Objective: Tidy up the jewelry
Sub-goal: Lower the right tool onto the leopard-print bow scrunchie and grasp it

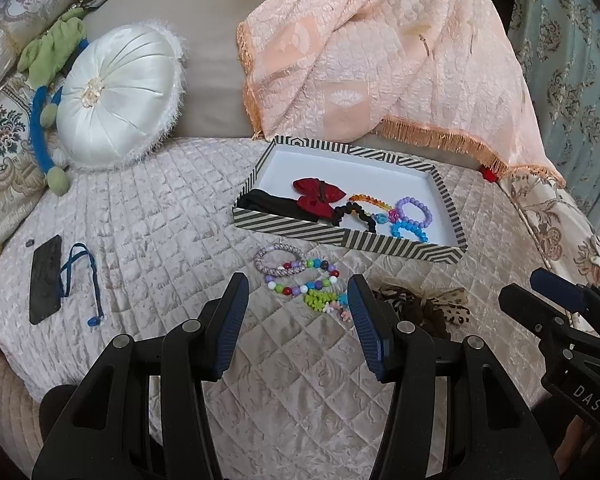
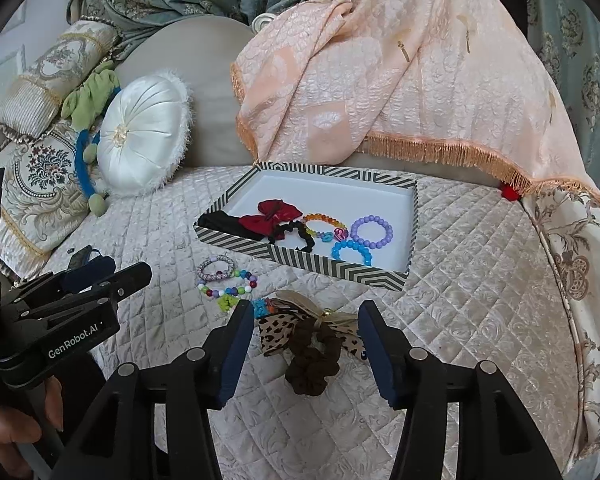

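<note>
Both grippers hung empty with jaws spread, the right gripper (image 2: pixel 302 344) straddling the brown scrunchie (image 2: pixel 312 364), probably lining up a grasp, while the left gripper (image 1: pixel 298 316) faced the beaded bracelets (image 1: pixel 300 276) lying just outside the striped box (image 1: pixel 352 240).

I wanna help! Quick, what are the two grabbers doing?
Left gripper: open, holding nothing.
Right gripper: open, holding nothing.
</note>
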Tool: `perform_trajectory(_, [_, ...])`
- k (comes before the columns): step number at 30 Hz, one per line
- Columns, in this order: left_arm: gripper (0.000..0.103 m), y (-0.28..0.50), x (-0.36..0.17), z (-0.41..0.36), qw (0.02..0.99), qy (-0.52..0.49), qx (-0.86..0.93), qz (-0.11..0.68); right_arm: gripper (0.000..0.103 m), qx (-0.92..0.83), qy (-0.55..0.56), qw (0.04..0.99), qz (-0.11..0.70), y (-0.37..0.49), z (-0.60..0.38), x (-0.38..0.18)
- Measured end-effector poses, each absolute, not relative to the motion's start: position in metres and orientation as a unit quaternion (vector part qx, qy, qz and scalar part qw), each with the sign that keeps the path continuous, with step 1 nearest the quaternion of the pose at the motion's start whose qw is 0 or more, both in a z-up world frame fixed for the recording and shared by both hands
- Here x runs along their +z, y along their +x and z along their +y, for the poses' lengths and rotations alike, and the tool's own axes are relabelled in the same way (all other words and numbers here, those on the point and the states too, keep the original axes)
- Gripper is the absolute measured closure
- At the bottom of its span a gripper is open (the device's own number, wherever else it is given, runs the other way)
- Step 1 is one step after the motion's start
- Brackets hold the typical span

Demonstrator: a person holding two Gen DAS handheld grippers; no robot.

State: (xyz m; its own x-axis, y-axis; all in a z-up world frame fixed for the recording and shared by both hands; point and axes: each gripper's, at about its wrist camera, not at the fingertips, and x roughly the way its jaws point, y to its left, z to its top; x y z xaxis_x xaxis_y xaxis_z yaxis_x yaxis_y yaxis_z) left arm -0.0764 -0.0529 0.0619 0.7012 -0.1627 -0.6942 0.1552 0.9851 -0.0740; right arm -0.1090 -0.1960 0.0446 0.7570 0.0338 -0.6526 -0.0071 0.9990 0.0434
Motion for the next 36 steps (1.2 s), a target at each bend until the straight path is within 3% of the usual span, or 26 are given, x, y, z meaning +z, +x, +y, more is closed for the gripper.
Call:
perform_trajectory(26, [0.052, -0.063, 0.039, -0.041, 0.907, -0.023, -0.080, 0.412, 0.048, 0.001, 0.028, 0.927, 0.375, -0.101, -0.208, 0.025])
perform_trajectory(36, [0.047, -0.032, 0.014, 0.007, 0.880, -0.095, -0.053, 0.463, 0.047, -0.002, 0.078, 0.911, 0.404, -0.094, -0.247, -0.001])
